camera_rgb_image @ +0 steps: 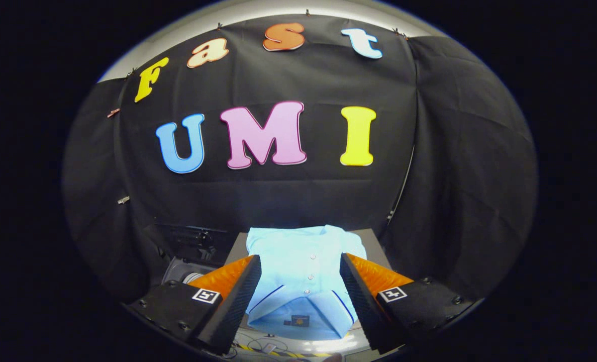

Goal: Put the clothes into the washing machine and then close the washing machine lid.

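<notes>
Claw (300, 291) spread wide over the folded shirt (303, 271) on the bench (374, 241). You lower it squarely and pinch through several layers

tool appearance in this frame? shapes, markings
The tool has two wedge-shaped fingers with ribbed inner faces. Each sits on a black block fastened with screws and carries a square black-and-white marker. No cables visible on it.
</notes>
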